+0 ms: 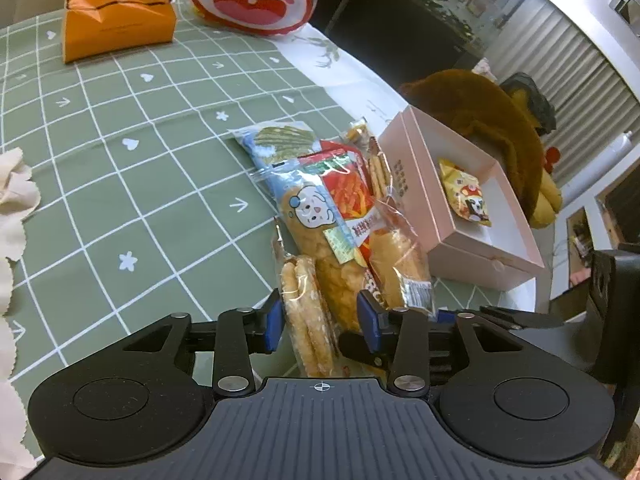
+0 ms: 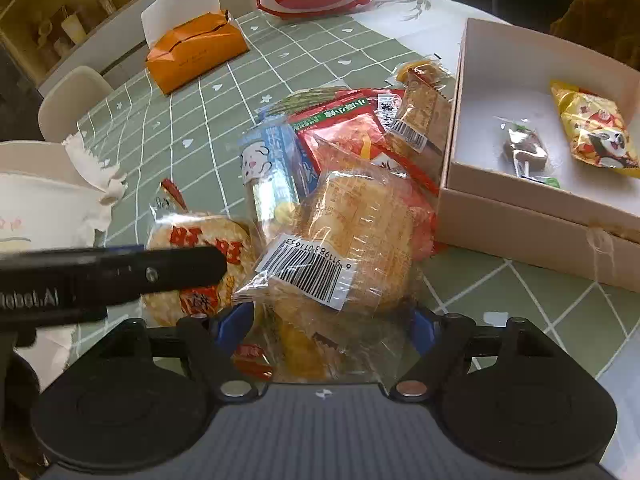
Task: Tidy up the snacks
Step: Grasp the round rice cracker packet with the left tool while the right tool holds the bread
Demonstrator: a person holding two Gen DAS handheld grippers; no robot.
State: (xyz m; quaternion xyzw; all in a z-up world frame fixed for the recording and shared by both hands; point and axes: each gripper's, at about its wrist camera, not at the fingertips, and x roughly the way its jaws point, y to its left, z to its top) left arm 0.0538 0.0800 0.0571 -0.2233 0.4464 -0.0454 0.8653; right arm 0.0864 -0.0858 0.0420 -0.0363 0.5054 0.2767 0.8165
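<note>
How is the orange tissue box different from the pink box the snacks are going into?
The orange tissue box is closed, with white tissue poking out of its top; the pink box is open, shallow and wider, holding a yellow snack packet and a small wrapped candy. The tissue box sits far from the snack pile; the pink box sits beside it. Both rest on the green checked tablecloth.

Just ahead of the right claw (image 2: 324,324), a clear cracker pack (image 2: 352,240) carries a white barcode label (image 2: 306,270) whose digits, seen upside down, look like 6911983011633. To that claw's left, a black bar (image 2: 112,276) shows pale lettering, cut off at the frame edge, that looks like "obot.AI". Behind the bar, a round rice cracker pack (image 2: 200,240) bears large red characters, too distorted to read. Ahead of the left claw (image 1: 320,318), a red snack bag (image 1: 352,200) shows small print and a large "8", and the side of a pink box (image 1: 420,184) has dark marks; neither is legible.
</note>
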